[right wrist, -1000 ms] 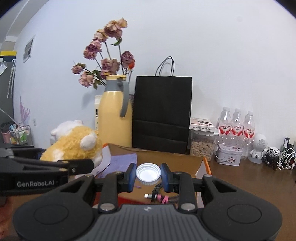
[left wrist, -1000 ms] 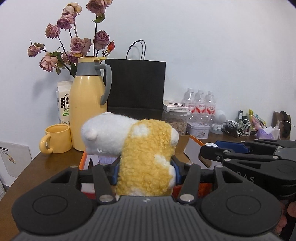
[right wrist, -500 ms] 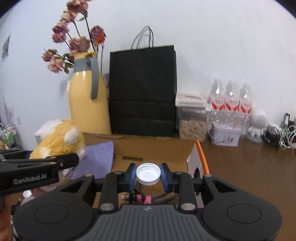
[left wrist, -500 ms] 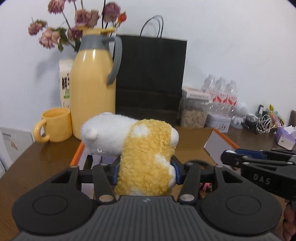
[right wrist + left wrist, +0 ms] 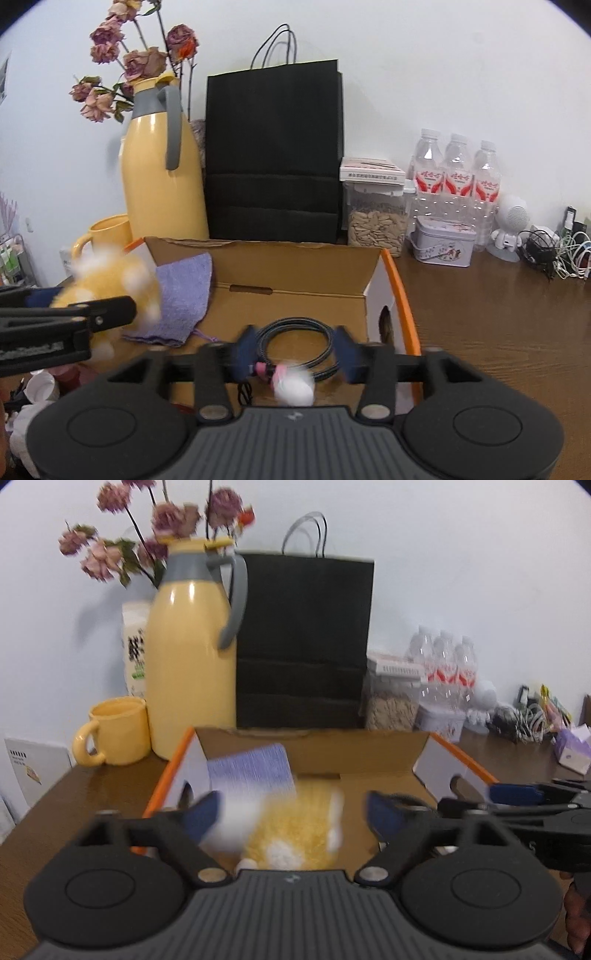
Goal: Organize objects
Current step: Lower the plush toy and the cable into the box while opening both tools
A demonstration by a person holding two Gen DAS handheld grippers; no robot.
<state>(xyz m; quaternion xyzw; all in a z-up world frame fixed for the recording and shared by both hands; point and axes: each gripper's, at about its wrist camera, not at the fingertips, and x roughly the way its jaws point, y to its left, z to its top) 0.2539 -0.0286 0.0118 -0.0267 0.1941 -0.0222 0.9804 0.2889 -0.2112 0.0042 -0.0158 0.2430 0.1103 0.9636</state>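
Observation:
My left gripper [image 5: 291, 812] hangs over the open cardboard box [image 5: 351, 753], its jaws opening wide. The yellow and white plush toy [image 5: 291, 834] is a blur dropping between the fingers, touching neither pad. It also shows blurred in the right wrist view, plush toy [image 5: 110, 273], behind the left gripper [image 5: 66, 321]. My right gripper [image 5: 295, 350] is over the same box [image 5: 295, 269], jaws opening. The white bottle cap [image 5: 295, 389] falls blurred below the pads, free of them. A coiled black cable [image 5: 321, 328] and a purple cloth [image 5: 184, 295] lie in the box.
Behind the box stand a yellow thermos jug [image 5: 192, 657], a yellow mug [image 5: 118, 731], a black paper bag [image 5: 303, 638], a seed jar [image 5: 376, 221], water bottles [image 5: 458, 173] and a tin [image 5: 443, 245]. Tangled cables [image 5: 554, 254] lie at the far right of the wooden table [image 5: 498, 314].
Both grippers came forward and down over the box, then opened. The plush toy left the left jaws and the white cap left the right jaws, both dropping toward the box.

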